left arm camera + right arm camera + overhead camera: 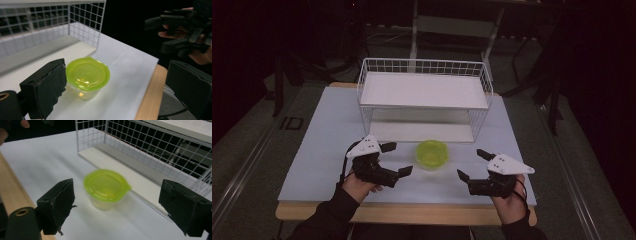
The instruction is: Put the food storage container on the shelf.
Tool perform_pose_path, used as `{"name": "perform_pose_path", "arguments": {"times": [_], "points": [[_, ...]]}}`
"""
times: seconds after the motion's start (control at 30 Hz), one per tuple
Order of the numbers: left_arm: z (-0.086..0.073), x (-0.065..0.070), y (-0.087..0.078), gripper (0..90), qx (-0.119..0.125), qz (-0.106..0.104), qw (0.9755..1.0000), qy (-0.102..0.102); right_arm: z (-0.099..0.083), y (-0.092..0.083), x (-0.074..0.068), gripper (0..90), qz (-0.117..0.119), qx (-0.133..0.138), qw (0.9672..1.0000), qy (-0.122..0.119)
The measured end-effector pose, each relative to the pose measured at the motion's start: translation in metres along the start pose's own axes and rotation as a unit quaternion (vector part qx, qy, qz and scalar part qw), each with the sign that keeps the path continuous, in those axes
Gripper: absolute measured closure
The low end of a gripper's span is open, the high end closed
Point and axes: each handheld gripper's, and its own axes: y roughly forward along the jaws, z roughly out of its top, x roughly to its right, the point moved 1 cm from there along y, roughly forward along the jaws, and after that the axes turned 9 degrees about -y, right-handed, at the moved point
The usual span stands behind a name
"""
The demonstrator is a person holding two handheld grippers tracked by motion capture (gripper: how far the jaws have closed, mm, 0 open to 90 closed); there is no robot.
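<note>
Dim room; only the pale bench [327, 150] is lit, its surroundings black. Right gripper view slightly motion-blurred; near jaws soft.

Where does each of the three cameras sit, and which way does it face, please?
High view: above the person's side, looking down on the table; both forearms, left tool, right tool.
Left gripper view: on the left tool, facing the green-lidded container; other hand beyond.
Right gripper view: on the right tool, facing the wire shelf.
All share the container.

You've got a glossy clear-plastic cup [85, 91] with green lid [87, 73] – matt white tabletop [327, 145], white wire rack [424, 67], wood edge [150, 100].
</note>
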Motion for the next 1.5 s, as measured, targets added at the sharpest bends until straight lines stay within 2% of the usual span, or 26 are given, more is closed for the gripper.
{"name": "perform_pose_path", "arguments": {"times": [0.07, 0.13, 0.2, 0.33, 0.4, 0.43, 0.5, 0.57, 0.6, 0.63, 0.67, 0.73, 0.77, 0.83, 0.87, 0.9, 0.93, 1.0, 1.03, 1.13, 1.17, 1.2, 1.3, 1.33, 1.43, 1.5], "points": [[0.004, 0.0, 0.005, 4.4, -0.016, 0.013, 0.9998, -0.005, 0.002, 0.003, 0.006, 13.0, 0.0, 0.0, 0.9999, 0.014], [0.007, -0.002, 0.01, 4.4, -0.029, 0.005, 0.9994, -0.019, 0.003, 0.008, 0.012, 13.0, 0.004, -0.012, 0.9997, 0.023], [0.009, -0.004, 0.016, 4.5, -0.037, 0.011, 0.9989, -0.028, 0.003, 0.015, 0.018, 12.3, 0.027, -0.022, 0.9982, 0.049], [0.012, -0.009, 0.032, 7.3, -0.068, 0.031, 0.9958, -0.053, 0.003, 0.031, 0.025, 11.9, 0.043, -0.04, 0.9945, 0.087], [0.012, -0.013, 0.041, 7.3, -0.094, 0.045, 0.9919, -0.072, 0.002, 0.04, 0.027, 12.7, 0.039, -0.054, 0.9927, 0.1], [0.011, -0.014, 0.046, 7.3, -0.104, 0.052, 0.9898, -0.082, 0.001, 0.044, 0.028, 13.4, 0.045, -0.057, 0.9912, 0.111], [0.011, -0.016, 0.054, 8.8, -0.116, 0.073, 0.9862, -0.094, 0.001, 0.052, 0.032, 17.2, 0.053, -0.067, 0.9878, 0.13], [0.009, -0.02, 0.06, 11.7, -0.122, 0.078, 0.9825, -0.117, 0.001, 0.059, 0.035, 19.8, 0.05, -0.078, 0.9859, 0.14], [0.009, -0.022, 0.063, 12.4, -0.129, 0.077, 0.98, -0.13, 0.0, 0.062, 0.036, 23.6, 0.056, -0.083, 0.9837, 0.15], [0.007, -0.024, 0.065, 13.5, -0.13, 0.084, 0.9785, -0.137, 0.0, 0.066, 0.037, 23.5, 0.058, -0.092, 0.9816, 0.157], [0.006, -0.026, 0.067, 14.9, -0.13, 0.089, 0.9762, -0.149, -0.001, 0.069, 0.039, 24.5, 0.052, -0.098, 0.9814, 0.157], [0.003, -0.031, 0.07, 16.9, -0.132, 0.099, 0.9701, -0.178, -0.002, 0.075, 0.042, 27.9, 0.055, -0.112, 0.9774, 0.171], [0.002, -0.034, 0.071, 20.9, -0.134, 0.101, 0.9666, -0.194, -0.002, 0.077, 0.043, 29.5, 0.051, -0.115, 0.977, 0.173], [-0.002, -0.039, 0.074, 23.1, -0.136, 0.106, 0.9616, -0.213, -0.005, 0.083, 0.047, 33.4, 0.061, -0.132, 0.9694, 0.198], [-0.003, -0.041, 0.075, 26.1, -0.138, 0.11, 0.9583, -0.225, -0.006, 0.086, 0.049, 34.0, 0.061, -0.134, 0.9674, 0.206], [-0.005, -0.044, 0.076, 29.0, -0.139, 0.104, 0.955, -0.24, -0.008, 0.089, 0.051, 34.6, 0.063, -0.144, 0.9645, 0.212], [-0.006, -0.047, 0.077, 30.1, -0.142, 0.108, 0.9522, -0.248, -0.01, 0.092, 0.052, 34.7, 0.062, -0.15, 0.9622, 0.219], [-0.009, -0.051, 0.08, 34.5, -0.145, 0.108, 0.9477, -0.263, -0.013, 0.097, 0.055, 37.8, 0.071, -0.158, 0.9562, 0.236], [-0.011, -0.053, 0.081, 36.2, -0.147, 0.113, 0.9458, -0.266, -0.015, 0.099, 0.057, 38.2, 0.069, -0.16, 0.955, 0.24], [-0.014, -0.056, 0.086, 43.3, -0.154, 0.11, 0.9409, -0.281, -0.02, 0.105, 0.06, 42.9, 0.075, -0.173, 0.9444, 0.27], [-0.015, -0.057, 0.087, 44.3, -0.155, 0.11, 0.9401, -0.283, -0.021, 0.107, 0.06, 45.8, 0.077, -0.18, 0.9396, 0.281], [-0.016, -0.057, 0.089, 44.4, -0.156, 0.107, 0.9393, -0.286, -0.022, 0.109, 0.061, 46.7, 0.08, -0.183, 0.9361, 0.289], [-0.019, -0.058, 0.094, 46.4, -0.163, 0.106, 0.9357, -0.294, -0.025, 0.116, 0.062, 53.1, 0.081, -0.194, 0.9277, 0.309], [-0.02, -0.058, 0.096, 47.6, -0.165, 0.108, 0.9351, -0.294, -0.026, 0.118, 0.063, 55.8, 0.084, -0.197, 0.9233, 0.319], [-0.021, -0.06, 0.099, 51.1, -0.173, 0.104, 0.9334, -0.297, -0.03, 0.124, 0.065, 62.0, 0.093, -0.201, 0.9135, 0.341], [-0.023, -0.061, 0.101, 52.6, -0.171, 0.101, 0.9331, -0.3, -0.031, 0.127, 0.065, 64.8, 0.097, -0.206, 0.9092, 0.349]]}}
